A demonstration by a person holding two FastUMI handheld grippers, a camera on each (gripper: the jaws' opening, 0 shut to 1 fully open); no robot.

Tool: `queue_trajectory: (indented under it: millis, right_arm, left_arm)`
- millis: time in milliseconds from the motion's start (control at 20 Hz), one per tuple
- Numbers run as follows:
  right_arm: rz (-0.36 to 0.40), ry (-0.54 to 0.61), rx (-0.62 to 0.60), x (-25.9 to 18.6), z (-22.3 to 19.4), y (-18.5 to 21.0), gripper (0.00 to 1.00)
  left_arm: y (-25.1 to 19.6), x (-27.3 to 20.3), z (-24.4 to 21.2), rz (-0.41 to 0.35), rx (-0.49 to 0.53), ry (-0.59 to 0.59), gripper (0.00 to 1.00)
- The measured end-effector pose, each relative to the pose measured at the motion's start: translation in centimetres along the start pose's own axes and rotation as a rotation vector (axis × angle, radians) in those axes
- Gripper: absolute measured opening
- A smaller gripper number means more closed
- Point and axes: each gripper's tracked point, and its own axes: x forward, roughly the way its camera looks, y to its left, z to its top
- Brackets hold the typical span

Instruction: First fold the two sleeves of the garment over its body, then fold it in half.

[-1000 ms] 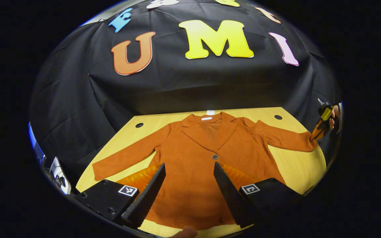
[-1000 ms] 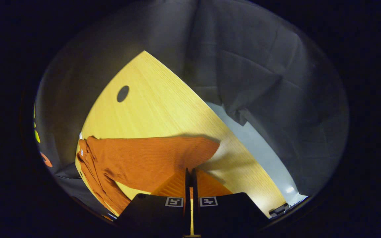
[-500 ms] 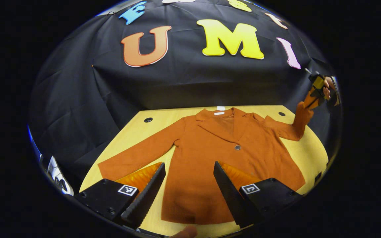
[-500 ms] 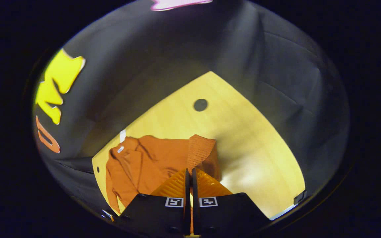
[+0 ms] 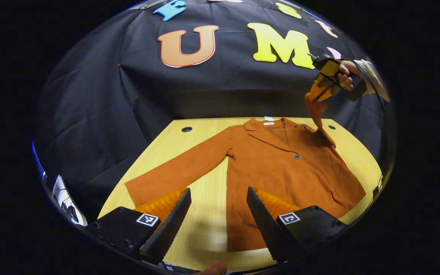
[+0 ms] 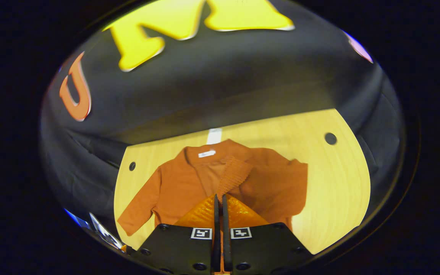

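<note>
Ribbed rust-orange jacket [image 5: 281, 168] on wooden table [image 5: 204, 187]

Wooden table [image 5: 204, 152], round holes [image 5: 186, 129]; black cloth wall [image 5: 101, 99].

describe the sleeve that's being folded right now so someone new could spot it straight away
Find the yellow wooden table with the rust-orange jacket spread on it. The lifted sleeve rises from one shoulder, its cuff pinched in the right gripper. The other sleeve lies flat.
</note>
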Motion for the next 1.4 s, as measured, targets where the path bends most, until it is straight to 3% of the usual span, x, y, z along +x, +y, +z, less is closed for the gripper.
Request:
queue_trajectory:
  millis: [200,450,550,800,850,950,1000,1050,1150,1200,1250,1400]
  right_arm:
    - [0.095,0.093,-0.055,4.7,-4.2,10.4,0.05]
    - [0.164,0.177,-0.064,9.9,-8.9,18.0,0.03]
    - [0.164,0.183,-0.042,12.2,-9.8,19.6,0.01]
    - [0.105,0.179,-0.017,15.6,-10.2,19.4,0.04]
    - [0.100,0.185,0.008,15.5,-10.4,19.3,0.12]
    - [0.147,0.192,0.089,15.3,-10.4,20.1,0.12]
    - [0.163,0.200,0.121,14.9,-10.2,20.0,0.39]
    - [0.179,0.208,0.149,14.3,-10.1,19.7,0.36]
    - [0.197,0.197,0.192,13.1,-9.3,19.3,0.54]
    - [0.201,0.191,0.198,12.1,-9.0,18.7,0.70]
    - [0.208,0.190,0.196,11.2,-8.7,18.1,0.76]
    - [0.273,0.212,0.145,7.3,-8.6,16.7,0.77]
  left_arm:
    - [2.8,0.2,-1.3,0.004,-0.001,0.016,0.98]
    - [6.0,-0.5,-2.3,0.041,-0.006,0.021,0.98]
    - [6.8,-0.7,-2.6,0.047,-0.006,0.013,0.98]
    - [8.2,-1.6,-3.9,0.081,-0.041,0.041,0.98]
    - [8.5,-1.8,-4.1,0.090,-0.041,0.045,0.98]
    - [8.8,-1.9,-4.6,0.102,-0.045,0.063,0.98]
    - [9.0,-2.0,-5.0,0.109,-0.049,0.080,0.98]
    - [9.2,-2.0,-5.4,0.112,-0.052,0.093,0.98]
    - [10.0,-1.8,-5.8,0.137,-0.058,0.119,0.98]
    - [10.6,-1.7,-5.7,0.156,-0.062,0.128,0.98]
    - [11.2,-1.4,-5.6,0.175,-0.075,0.137,0.98]
    - [12.3,-0.2,-4.9,0.187,-0.210,0.174,0.98]
